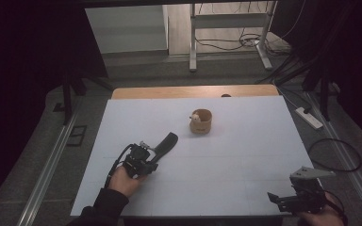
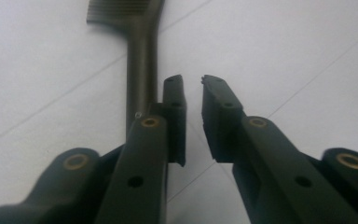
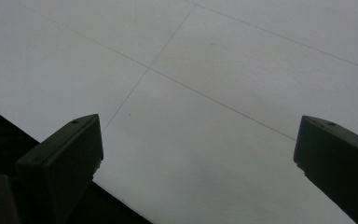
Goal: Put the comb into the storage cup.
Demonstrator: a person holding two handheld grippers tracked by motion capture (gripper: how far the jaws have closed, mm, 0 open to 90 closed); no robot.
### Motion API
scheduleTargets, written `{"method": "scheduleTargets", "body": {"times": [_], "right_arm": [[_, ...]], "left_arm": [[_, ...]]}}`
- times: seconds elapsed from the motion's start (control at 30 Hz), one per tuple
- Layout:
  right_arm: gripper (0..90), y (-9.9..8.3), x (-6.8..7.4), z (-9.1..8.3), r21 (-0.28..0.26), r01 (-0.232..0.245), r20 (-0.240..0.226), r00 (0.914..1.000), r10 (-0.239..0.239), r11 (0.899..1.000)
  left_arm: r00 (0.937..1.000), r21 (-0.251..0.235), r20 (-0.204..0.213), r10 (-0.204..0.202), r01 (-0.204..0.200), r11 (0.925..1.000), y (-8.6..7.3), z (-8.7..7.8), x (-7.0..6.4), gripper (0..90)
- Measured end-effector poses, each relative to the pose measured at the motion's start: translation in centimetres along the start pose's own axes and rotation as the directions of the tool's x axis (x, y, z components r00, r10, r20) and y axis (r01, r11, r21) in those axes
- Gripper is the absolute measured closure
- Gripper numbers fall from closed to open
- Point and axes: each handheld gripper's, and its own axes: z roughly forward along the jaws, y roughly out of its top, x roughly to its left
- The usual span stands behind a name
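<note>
Apparently little is done: the comb (image 2: pixel 141 56) lies on the desk (image 1: pixel 245 155), left of centre, just beside the left claw (image 2: pixel 192 80), whose jaws are nearly together on nothing; the right claw (image 1: pixel 274 197), wide apart, waits near-right; the cup (image 1: pixel 201 121) stands farther off.

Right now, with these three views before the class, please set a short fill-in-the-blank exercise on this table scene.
1. The wooden cup stands on the ____ table.
2. The dark brush lies beside the ____ hand-held gripper.
3. The right hand-held gripper has its jaws wide ____.
4. The cup stands ____ from the person than the brush.

Missing words: white; left; open; farther
</note>
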Motion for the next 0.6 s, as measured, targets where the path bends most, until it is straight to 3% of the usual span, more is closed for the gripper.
{"method": "scheduleTargets", "body": {"times": [0.23, 0.37, 0.6], "right_arm": [[1.2, 0.0, 0.0, 0.0, -0.001, 0.0, 0.0, 1.0, 0.0, 1.0], [1.2, 0.0, 0.0, 0.0, -0.001, 0.0, 0.0, 1.0, 0.0, 1.0], [1.2, 0.0, 0.0, 0.0, -0.001, 0.001, 0.001, 1.0, -0.001, 1.0]], "left_arm": [[0.9997, -0.015, -0.024, -0.011, 0.01, 0.9998, 0.1, -0.5, 0.6, 63.7], [0.9985, -0.016, -0.054, -0.012, 0.011, 0.9998, 0.1, -0.8, 1.0, 52.2], [0.997, -0.029, -0.063, -0.044, 0.043, 0.9987, 0.2, -1.2, 1.8, 27.1]]}}
